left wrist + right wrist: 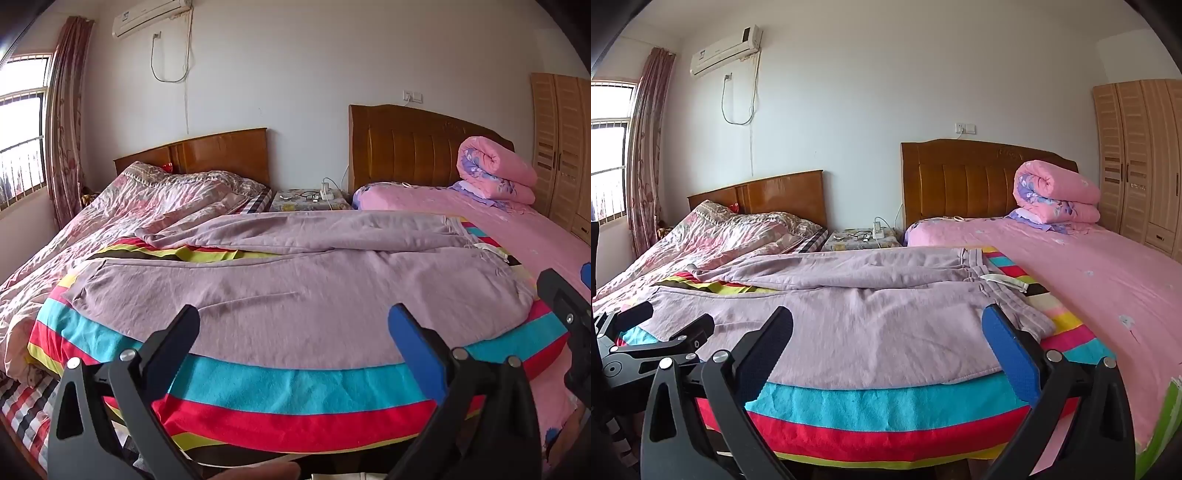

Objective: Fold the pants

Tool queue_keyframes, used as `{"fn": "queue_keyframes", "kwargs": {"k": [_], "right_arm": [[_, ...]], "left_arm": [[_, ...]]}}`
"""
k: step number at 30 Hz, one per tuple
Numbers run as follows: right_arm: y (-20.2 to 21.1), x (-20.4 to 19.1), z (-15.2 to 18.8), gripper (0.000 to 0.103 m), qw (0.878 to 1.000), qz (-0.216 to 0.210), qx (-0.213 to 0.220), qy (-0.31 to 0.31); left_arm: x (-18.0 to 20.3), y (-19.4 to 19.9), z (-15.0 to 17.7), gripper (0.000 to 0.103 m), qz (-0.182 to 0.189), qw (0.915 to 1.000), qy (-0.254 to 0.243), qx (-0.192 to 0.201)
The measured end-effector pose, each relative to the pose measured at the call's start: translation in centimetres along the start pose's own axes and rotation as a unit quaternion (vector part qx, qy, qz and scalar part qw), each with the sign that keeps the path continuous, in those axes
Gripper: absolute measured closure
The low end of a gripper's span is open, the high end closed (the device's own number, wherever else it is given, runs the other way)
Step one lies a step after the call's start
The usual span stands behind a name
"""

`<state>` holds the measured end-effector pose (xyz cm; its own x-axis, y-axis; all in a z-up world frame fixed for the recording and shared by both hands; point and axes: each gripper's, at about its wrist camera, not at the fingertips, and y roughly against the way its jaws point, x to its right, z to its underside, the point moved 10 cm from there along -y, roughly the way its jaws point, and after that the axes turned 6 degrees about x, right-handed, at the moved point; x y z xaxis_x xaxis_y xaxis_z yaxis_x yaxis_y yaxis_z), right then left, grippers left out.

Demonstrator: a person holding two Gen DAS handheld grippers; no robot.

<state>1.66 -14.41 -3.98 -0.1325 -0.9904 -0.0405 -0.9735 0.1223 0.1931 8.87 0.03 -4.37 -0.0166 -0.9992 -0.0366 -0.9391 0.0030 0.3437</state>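
Lilac pants (280,280) (857,310) lie spread across a striped blanket (295,384) (879,410) on the bed, legs running to the left, waistband with a white drawstring (1004,280) at the right. My left gripper (295,325) hovers open above the near edge of the pants, nothing between its fingers. My right gripper (888,328) is open too, just short of the near hem, close to the waist end. The right gripper's fingers (565,302) show at the right edge of the left wrist view. The left gripper's fingers (698,328) show low at the left of the right wrist view.
A rumpled pink floral quilt (122,221) covers the bed at left. A pink sheet (1100,288) with a rolled quilt (1056,199) lies at right. A nightstand (860,236) with chargers sits between two wooden headboards. A wardrobe (1137,162) stands far right, a window with curtain (66,122) far left.
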Motion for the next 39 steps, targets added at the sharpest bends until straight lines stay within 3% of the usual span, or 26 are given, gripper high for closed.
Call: {"fn": "queue_keyframes", "kwargs": {"k": [3, 4, 39], "right_arm": [[0.1, -0.1, -0.2, 0.004, 1.000, 0.001, 0.001, -0.001], [0.2, -0.2, -0.2, 0.004, 1.000, 0.002, 0.001, -0.002], [-1.0, 0.3, 1.3, 0.004, 0.999, -0.003, -0.028, -0.020]], "left_arm": [[-0.3, 0.4, 0.0, 0.001, -0.002, 1.0000, -0.002, 0.004], [0.1, -0.3, 0.3, 0.001, 0.000, 0.9999, -0.010, -0.013], [0.2, -0.2, 0.5, 0.001, 0.002, 0.9999, -0.005, -0.014]]}}
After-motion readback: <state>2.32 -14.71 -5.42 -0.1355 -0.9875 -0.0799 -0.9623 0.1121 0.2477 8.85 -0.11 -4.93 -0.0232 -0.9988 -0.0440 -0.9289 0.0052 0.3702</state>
